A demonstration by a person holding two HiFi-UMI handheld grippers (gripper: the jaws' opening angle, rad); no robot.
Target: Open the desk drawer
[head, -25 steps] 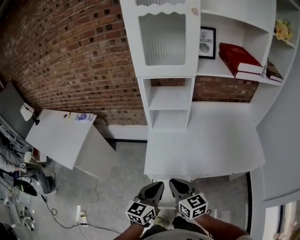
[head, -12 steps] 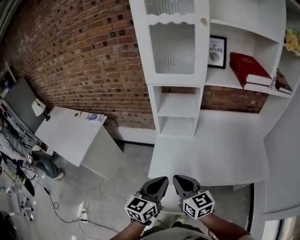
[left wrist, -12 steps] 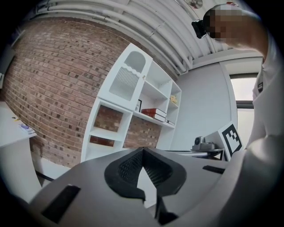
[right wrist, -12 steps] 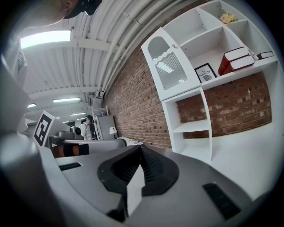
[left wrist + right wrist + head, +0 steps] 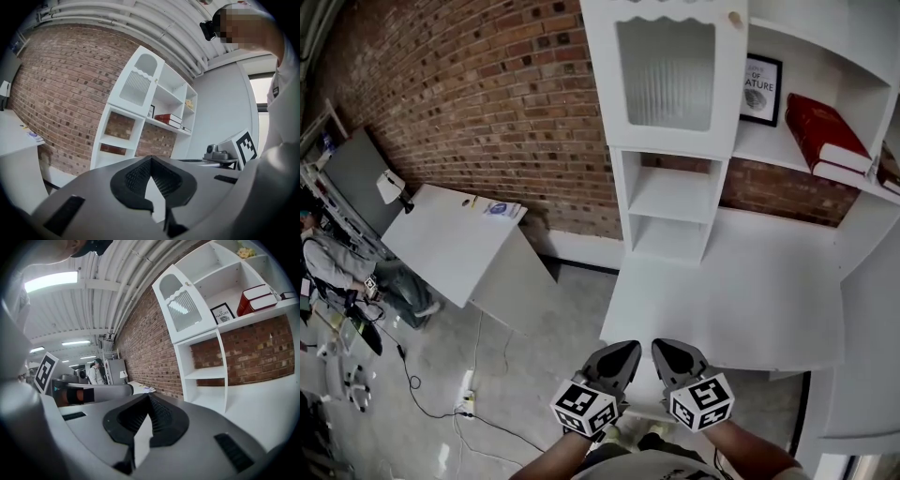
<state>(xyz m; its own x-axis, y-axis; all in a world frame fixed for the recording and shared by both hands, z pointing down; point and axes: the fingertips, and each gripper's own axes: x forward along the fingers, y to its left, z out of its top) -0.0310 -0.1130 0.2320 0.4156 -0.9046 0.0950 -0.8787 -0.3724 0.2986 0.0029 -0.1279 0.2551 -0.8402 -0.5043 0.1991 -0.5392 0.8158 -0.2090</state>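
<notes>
Both tongs have risen a little toward the desk's front edge, the right tongs have closed, and the head view has swung so the shelves sit further right.

No view shows the drawer plainly. In the head view a pale strip [image 5: 645, 398] shows under the desk's [image 5: 722, 300] front edge, between the two tongs. I cannot tell whether it is the drawer front.

The left tongs [image 5: 622, 354] and right tongs [image 5: 670, 352] sit side by side at that edge, tips toward the shelves. In its own view, the left tongs' [image 5: 151, 161] pads meet at the tip with nothing between them. The right tongs [image 5: 149, 399] are likewise together and empty.

At the back of the desk stands a white shelf unit [image 5: 670, 206] with a ribbed-glass door [image 5: 667, 75] above. To its right, a shelf carries a framed print [image 5: 759, 89] and red books [image 5: 825, 127]. A brick wall [image 5: 487, 112] runs behind.

Well to the left are a second white desk [image 5: 450, 239] and a seated person [image 5: 337, 267]. Cables [image 5: 469, 403] lie on the floor.
</notes>
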